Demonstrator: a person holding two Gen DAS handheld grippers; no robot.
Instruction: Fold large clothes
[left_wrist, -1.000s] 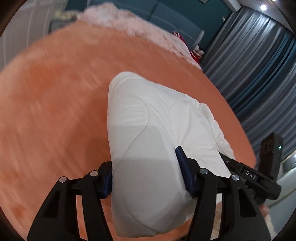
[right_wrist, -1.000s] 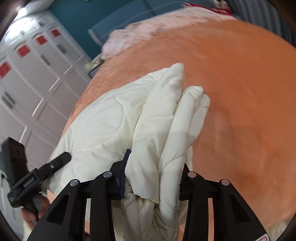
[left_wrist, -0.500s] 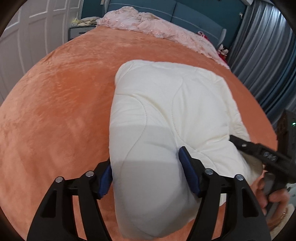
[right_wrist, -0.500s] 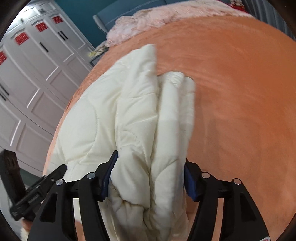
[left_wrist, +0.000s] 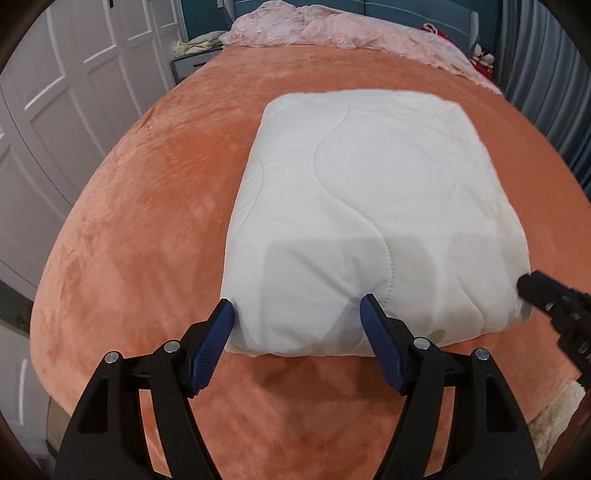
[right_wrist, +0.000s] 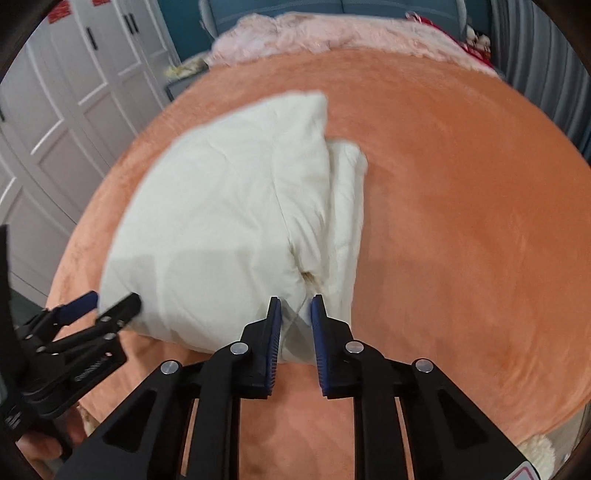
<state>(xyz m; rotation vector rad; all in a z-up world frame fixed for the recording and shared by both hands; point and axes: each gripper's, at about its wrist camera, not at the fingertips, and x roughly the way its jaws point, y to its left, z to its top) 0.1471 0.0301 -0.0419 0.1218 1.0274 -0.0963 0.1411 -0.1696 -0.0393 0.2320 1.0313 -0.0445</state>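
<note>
A cream quilted garment (left_wrist: 369, 206) lies folded into a thick rectangle on the orange bed cover (left_wrist: 155, 206). My left gripper (left_wrist: 299, 314) is open, its blue pads on either side of the near left corner of the bundle. In the right wrist view the bundle (right_wrist: 229, 221) shows its layered right edge. My right gripper (right_wrist: 295, 310) is nearly shut on a thin fold at the near right corner. The left gripper also shows in the right wrist view (right_wrist: 110, 302), and the right gripper's tip in the left wrist view (left_wrist: 535, 291).
A pink fluffy blanket (left_wrist: 332, 29) lies across the head of the bed against a teal headboard (right_wrist: 332, 11). White wardrobe doors (left_wrist: 74, 92) stand to the left, grey curtains (left_wrist: 554, 74) to the right. The bed's near edge is just below the grippers.
The bundle has been lowered flat onto the bed and both grippers have drawn back to its near edge. The left jaws now stand wide around the corner; the right jaws have closed to a narrow gap.
</note>
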